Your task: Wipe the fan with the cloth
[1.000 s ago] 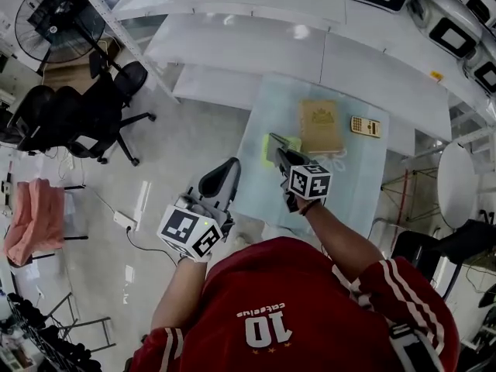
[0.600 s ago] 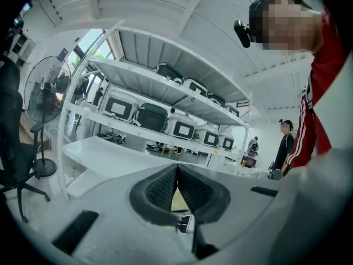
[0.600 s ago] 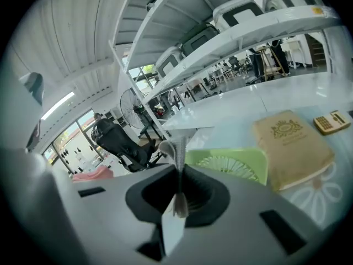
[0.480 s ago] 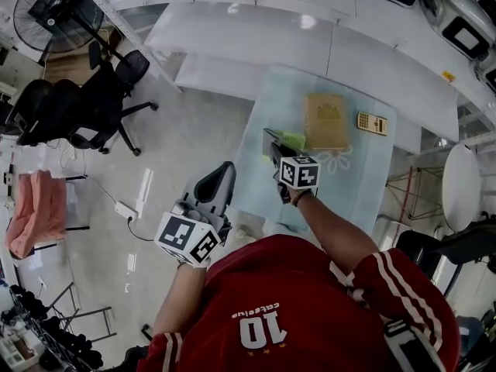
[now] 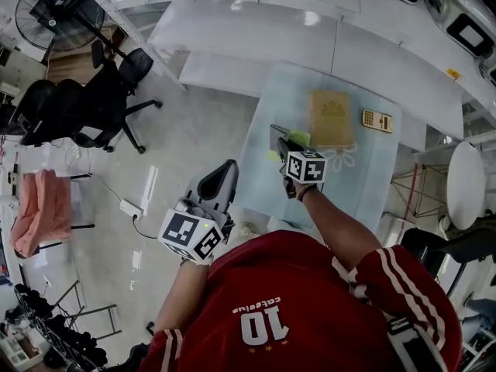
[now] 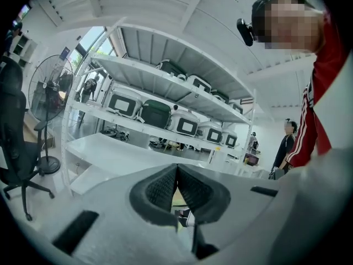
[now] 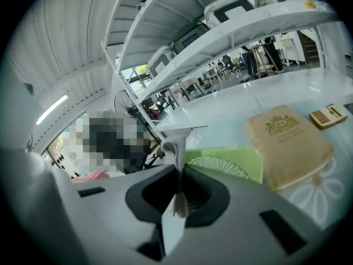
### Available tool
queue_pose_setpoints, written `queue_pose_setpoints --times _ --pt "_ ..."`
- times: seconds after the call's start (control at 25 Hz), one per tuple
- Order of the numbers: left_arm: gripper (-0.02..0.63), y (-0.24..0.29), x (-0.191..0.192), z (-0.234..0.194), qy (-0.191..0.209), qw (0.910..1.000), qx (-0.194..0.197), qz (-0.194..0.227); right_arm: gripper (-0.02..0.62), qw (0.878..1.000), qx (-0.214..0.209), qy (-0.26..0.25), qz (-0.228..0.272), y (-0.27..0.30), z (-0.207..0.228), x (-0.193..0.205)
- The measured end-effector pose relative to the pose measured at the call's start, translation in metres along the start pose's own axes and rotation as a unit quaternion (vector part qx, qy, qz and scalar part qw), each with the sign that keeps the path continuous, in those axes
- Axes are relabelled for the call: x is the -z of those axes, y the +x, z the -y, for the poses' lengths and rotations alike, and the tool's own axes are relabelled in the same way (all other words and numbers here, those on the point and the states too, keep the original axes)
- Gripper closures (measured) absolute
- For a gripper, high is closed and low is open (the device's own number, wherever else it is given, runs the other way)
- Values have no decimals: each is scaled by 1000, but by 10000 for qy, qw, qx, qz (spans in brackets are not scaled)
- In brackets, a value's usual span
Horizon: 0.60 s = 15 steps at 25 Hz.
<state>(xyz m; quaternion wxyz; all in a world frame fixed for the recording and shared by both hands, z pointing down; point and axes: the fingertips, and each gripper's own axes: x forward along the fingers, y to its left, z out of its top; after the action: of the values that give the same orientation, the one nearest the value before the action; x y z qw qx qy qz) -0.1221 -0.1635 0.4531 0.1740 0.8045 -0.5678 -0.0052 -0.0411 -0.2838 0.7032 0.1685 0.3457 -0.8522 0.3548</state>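
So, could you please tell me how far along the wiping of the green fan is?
Done: the thin grey cloth is picked up, pinched in the shut right gripper. In hand: that gripper sits just short of the green ribbed fan lying on the pale table; contact isn't clear. Left: the wiping itself. The left gripper is shut, empty, beside the table.

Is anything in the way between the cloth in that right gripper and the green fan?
Nothing visible. The right gripper pinches the cloth, and the green fan lies just beyond it. The tan box sits beside the green fan, not between.
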Motion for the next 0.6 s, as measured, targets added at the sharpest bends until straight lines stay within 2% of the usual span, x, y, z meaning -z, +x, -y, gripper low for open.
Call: queue_pose_setpoints --times 0.6 --pt "604 16 -5 6 25 9994 321 -129 572 9988 414 231 98 -25 32 -2"
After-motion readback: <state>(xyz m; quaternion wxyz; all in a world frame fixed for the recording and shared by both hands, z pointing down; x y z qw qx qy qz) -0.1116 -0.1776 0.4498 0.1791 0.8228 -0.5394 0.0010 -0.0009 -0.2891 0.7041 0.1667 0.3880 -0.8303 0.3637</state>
